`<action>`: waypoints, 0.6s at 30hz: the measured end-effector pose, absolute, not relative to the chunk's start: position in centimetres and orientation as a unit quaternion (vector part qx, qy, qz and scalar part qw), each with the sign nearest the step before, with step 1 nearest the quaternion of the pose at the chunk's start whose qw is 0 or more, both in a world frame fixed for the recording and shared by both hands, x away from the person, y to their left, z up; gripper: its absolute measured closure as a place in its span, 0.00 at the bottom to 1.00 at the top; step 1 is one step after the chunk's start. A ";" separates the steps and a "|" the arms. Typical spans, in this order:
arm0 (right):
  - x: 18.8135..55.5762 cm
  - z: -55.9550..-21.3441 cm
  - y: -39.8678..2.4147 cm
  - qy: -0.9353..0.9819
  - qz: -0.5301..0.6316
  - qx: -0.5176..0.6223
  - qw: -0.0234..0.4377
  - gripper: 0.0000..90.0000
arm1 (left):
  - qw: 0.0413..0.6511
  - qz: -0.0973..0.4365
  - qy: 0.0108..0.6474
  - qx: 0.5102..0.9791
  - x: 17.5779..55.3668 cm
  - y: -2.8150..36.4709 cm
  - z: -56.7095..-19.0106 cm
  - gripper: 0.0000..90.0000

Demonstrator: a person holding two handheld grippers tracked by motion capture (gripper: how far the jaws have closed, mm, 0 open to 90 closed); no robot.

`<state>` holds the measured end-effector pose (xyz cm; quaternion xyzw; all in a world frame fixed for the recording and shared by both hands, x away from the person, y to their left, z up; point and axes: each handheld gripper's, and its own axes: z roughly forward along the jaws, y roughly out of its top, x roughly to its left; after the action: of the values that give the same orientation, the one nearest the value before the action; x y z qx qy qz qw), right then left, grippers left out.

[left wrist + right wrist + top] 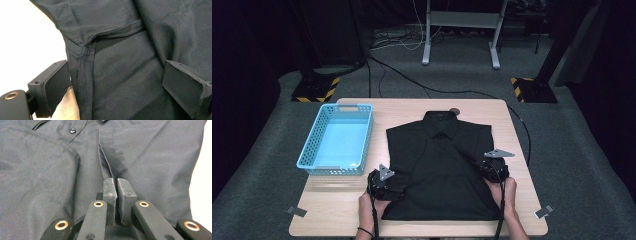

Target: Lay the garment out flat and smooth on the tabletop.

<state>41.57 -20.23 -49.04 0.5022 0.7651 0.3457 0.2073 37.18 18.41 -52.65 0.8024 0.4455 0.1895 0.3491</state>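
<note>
Right gripper (117, 185) pinched shut on a raised fold of the black shirt (439, 165), at the shirt's right edge about halfway down; left gripper (115, 85) spread wide, one jaw outside the shirt's left side seam and one over the cloth, pads not pressing. Shirt spread flat, front up, collar away from the person, at the middle of the wooden table (522, 200). Blue basket (337, 137) just beside the shirt's left sleeve, apart from it.
</note>
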 end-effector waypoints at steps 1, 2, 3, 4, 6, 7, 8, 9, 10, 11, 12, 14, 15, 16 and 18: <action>41.5 -48.9 -20.4 0.763 0.348 0.504 0.207 0.95 | 0.349 0.190 0.445 0.802 37.2 18.4 -52.6 0.09; 41.5 -48.8 -20.5 0.761 0.350 0.506 0.207 0.95 | 0.349 0.189 0.446 0.802 37.2 18.4 -52.7 0.09; 41.5 -48.7 -20.6 0.761 0.350 0.506 0.207 0.95 | 0.349 0.189 0.446 0.802 37.2 18.4 -52.7 0.09; 41.4 -48.5 -20.7 0.760 0.350 0.507 0.208 0.95 | 0.349 0.189 0.446 0.802 37.2 18.4 -52.6 0.09; 41.4 -48.2 -20.9 0.759 0.351 0.506 0.211 0.95 | 0.349 0.190 0.446 0.802 37.1 18.4 -52.6 0.10; 41.3 -48.0 -21.0 0.758 0.351 0.508 0.212 0.95 | 0.349 0.190 0.446 0.802 37.1 18.4 -52.6 0.10; 41.3 -47.9 -21.1 0.756 0.352 0.509 0.212 0.95 | 0.350 0.190 0.446 0.802 37.1 18.4 -52.7 0.10; 41.3 -47.8 -21.2 0.756 0.351 0.510 0.212 0.95 | 0.350 0.190 0.446 0.802 37.1 18.4 -52.7 0.10; 41.3 -47.8 -21.3 0.756 0.351 0.510 0.212 0.95 | 0.350 0.190 0.446 0.802 37.1 18.4 -52.6 0.10; 41.3 -47.7 -21.4 0.755 0.352 0.511 0.212 0.95 | 0.350 0.190 0.446 0.802 37.1 18.4 -52.6 0.10; 41.3 -47.6 -21.5 0.755 0.352 0.511 0.213 0.95 | 0.350 0.190 0.446 0.802 37.1 18.4 -52.6 0.10; 41.3 -47.4 -21.7 0.754 0.352 0.511 0.216 0.95 | 0.350 0.189 0.446 0.802 37.1 18.4 -52.6 0.10; 41.3 -47.3 -21.8 0.754 0.352 0.511 0.217 0.96 | 0.350 0.189 0.446 0.802 37.1 18.4 -52.6 0.10; 41.3 -47.3 -21.9 0.753 0.352 0.512 0.218 0.96 | 0.350 0.189 0.446 0.802 37.1 18.4 -52.6 0.10; 41.4 -47.2 -22.0 0.752 0.352 0.512 0.219 0.96 | 0.350 0.189 0.446 0.802 37.1 18.4 -52.6 0.10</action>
<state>41.36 -21.96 -47.24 0.5121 0.7522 0.3523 0.2187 37.14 18.43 -52.65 0.8017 0.4462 0.1893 0.3497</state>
